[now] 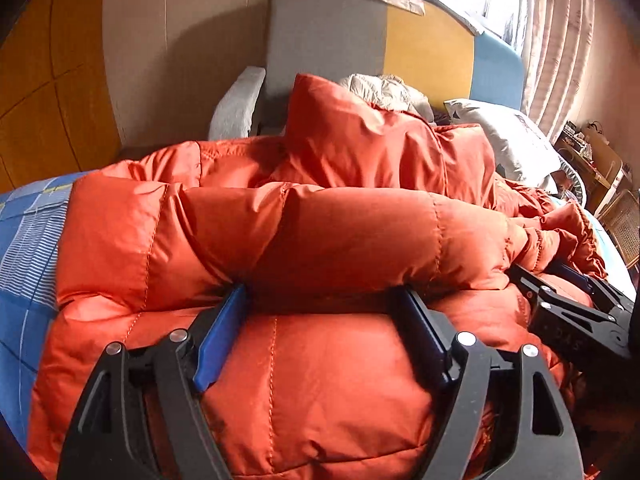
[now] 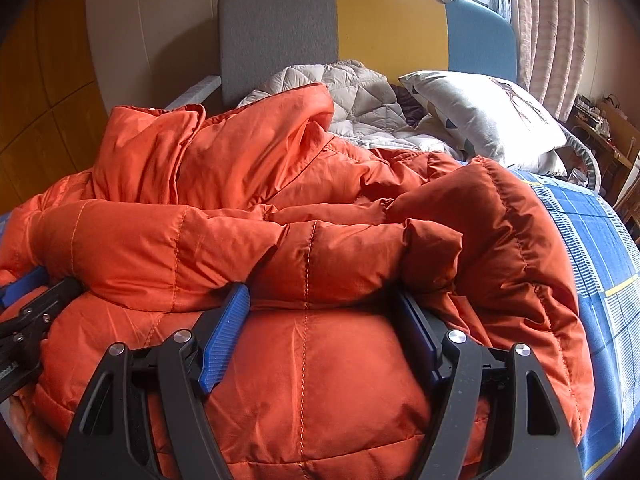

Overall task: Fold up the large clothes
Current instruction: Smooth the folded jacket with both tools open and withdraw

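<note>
Left wrist view: both claws were dug in under a sleeve on a puffy orange quilted down jacket (image 1: 320,380), spread across the blue checked bedsheet (image 1: 28,248).

Going left to right, the left gripper (image 1: 324,304) had its jaws wide apart, straddling the padding with tips tucked under the folded-over sleeve (image 1: 320,232). The right gripper (image 2: 320,300) matched it, probably so both could lift evenly for the next fold.

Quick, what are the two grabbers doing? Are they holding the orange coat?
Left gripper: jaws wide, around a puffy fold of the coat.
Right gripper: same, wide around a fold.
</note>
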### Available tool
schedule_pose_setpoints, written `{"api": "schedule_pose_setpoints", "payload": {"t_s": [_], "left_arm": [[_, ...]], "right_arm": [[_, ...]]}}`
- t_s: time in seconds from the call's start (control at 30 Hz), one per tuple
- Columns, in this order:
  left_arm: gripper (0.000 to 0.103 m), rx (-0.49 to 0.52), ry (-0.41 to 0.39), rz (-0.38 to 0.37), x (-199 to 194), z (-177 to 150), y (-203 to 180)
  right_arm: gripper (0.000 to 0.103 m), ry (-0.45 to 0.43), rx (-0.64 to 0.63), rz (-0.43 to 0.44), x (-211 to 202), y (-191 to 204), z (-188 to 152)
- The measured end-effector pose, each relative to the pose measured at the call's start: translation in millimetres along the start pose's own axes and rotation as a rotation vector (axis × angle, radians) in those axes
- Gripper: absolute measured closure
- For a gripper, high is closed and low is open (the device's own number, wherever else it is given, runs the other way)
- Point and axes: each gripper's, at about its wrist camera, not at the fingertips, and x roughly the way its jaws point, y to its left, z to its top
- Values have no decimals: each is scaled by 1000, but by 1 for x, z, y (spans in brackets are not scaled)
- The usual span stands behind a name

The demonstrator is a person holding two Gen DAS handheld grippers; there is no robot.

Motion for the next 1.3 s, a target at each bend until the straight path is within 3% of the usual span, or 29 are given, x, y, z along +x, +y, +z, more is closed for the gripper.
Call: {"api": "schedule_pose_setpoints", "payload": {"t_s": [0.17,0.3,0.37,0.5,0.6,0.97,1.3], "left_arm": [[25,7,16,9,-6,-2,0],[16,2,-14,33,-36,-4,-3],[16,-10,-36,31,-60,-12,1],[15,7,-89,35,-102,-25,6],[15,-5,-117,26,-130,-36,12],[14,-14,-168,11,-202,-89,27],[13,-18,-147,31,-226,-138,50]], "right_arm": [[31,8,-5,-9,1,2,2],[31,12,-9,-13,0,2,3],[27,20,-25,-25,-2,5,6],[10,56,-45,-5,-18,5,10],[10,55,-28,32,-39,-1,6],[10,109,-81,30,-117,-35,-55],[10,160,-61,-24,-168,-88,-121]]}}
